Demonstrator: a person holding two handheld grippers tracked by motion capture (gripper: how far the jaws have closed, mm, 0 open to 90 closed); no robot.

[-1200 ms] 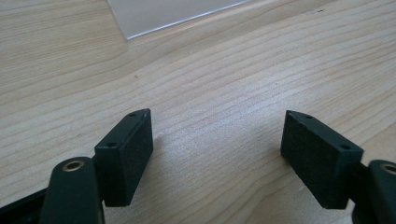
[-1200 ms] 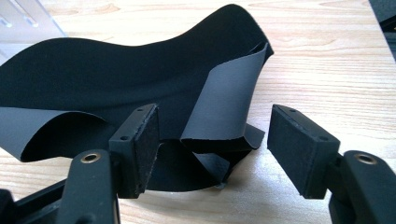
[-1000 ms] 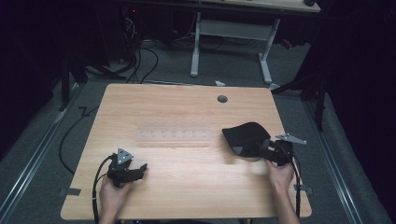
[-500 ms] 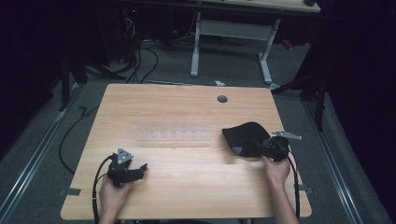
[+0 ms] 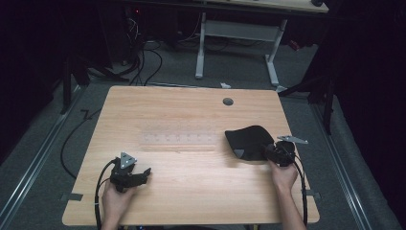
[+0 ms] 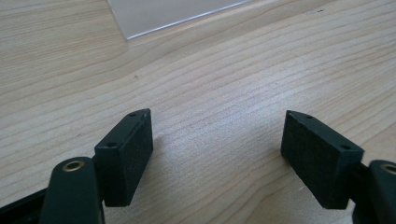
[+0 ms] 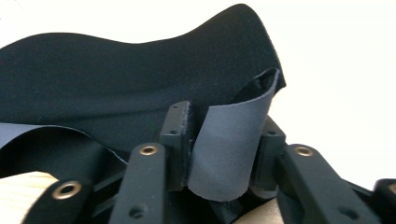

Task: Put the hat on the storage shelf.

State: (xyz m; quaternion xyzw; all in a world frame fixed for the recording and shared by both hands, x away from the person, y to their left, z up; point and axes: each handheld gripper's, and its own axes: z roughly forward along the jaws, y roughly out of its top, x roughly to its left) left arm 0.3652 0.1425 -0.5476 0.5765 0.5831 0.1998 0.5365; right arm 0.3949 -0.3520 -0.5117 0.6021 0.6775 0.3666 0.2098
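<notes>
A black mat (image 5: 249, 139) with a grey underside lies on the right of the wooden table (image 5: 191, 110), its near edge curled up. My right gripper (image 5: 269, 152) is at that edge. In the right gripper view its jaws have just been closing, and the curled grey flap (image 7: 229, 144) sits between them, touching both pads (image 7: 180, 140). The rest of the mat (image 7: 116, 79) rises behind. My left gripper (image 5: 143, 173) rests low at the table's front left. It stands open (image 6: 219, 140) over bare wood, with nothing between its jaws.
A clear plastic sheet (image 5: 177, 138) lies flat at the table's middle; its corner (image 6: 159, 14) shows ahead of the left gripper. A round cable hole (image 5: 228, 101) sits near the far edge. Cables trail from both grippers off the front edge.
The right gripper's jaws have drawn in around the mat's curled edge, and the hand has barely shifted. The left hand and its gripper have stayed put.
</notes>
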